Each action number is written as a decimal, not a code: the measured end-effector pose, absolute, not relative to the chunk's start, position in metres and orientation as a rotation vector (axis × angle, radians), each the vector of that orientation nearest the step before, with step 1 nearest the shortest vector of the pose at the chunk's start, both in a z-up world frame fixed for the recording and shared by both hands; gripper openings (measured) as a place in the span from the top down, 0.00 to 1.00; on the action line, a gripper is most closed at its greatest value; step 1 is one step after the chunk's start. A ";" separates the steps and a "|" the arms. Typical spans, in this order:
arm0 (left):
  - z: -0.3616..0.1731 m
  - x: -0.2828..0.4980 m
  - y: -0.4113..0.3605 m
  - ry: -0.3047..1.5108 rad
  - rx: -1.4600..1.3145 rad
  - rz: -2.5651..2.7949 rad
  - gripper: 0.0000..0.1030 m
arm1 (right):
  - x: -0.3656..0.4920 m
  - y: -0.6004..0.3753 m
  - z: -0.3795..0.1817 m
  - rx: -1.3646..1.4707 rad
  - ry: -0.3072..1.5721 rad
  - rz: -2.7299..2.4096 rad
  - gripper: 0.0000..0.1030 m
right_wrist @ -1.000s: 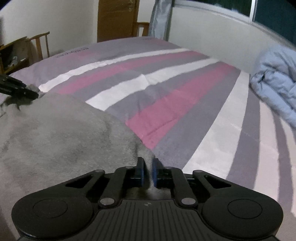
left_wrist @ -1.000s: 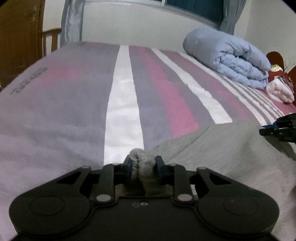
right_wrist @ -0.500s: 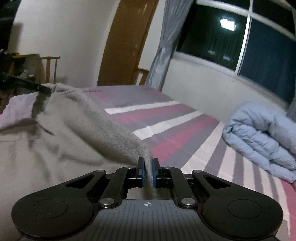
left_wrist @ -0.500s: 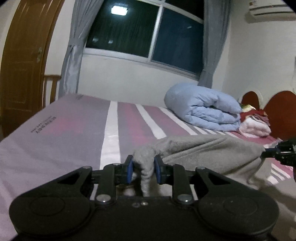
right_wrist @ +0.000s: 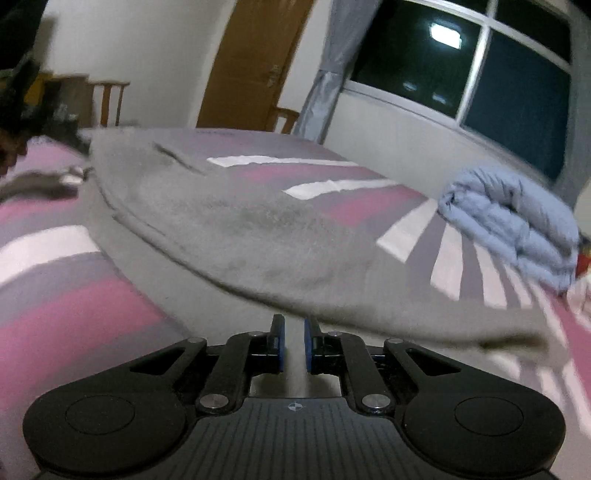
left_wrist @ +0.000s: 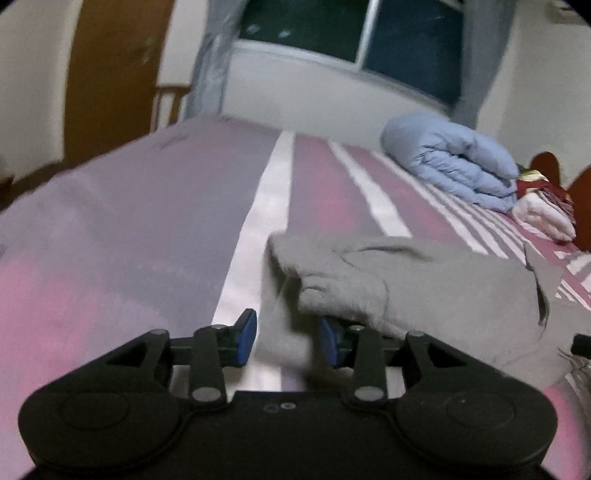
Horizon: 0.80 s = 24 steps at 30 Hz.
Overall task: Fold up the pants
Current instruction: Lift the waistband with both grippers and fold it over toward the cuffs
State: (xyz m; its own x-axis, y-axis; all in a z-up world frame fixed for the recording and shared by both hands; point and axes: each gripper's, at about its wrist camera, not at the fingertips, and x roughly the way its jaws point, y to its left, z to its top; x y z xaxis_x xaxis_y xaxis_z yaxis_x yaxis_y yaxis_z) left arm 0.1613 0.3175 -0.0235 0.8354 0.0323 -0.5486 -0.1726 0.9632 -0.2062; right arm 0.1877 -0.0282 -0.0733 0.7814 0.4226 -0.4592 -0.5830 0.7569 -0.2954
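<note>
The left claw (left_wrist: 284,341) has just been opening, its jaws loose round the pants (left_wrist: 424,291) stretching rightward toward the right claw (right_wrist: 293,345), which seems pinched on their edge.

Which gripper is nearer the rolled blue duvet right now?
Right. The right gripper, pinching the grey pants, has the blue duvet close on its right; the left gripper, jaws just opened, sits further across the bed.

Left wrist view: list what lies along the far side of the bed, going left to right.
Wooden door → chair back → grey curtain → window → rolled blue duvet → folded pink-and-white bedding → red headboard.
</note>
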 end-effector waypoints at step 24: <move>-0.040 0.168 0.332 0.506 -0.806 0.104 0.62 | 0.290 -0.080 -0.047 0.521 0.632 0.393 0.37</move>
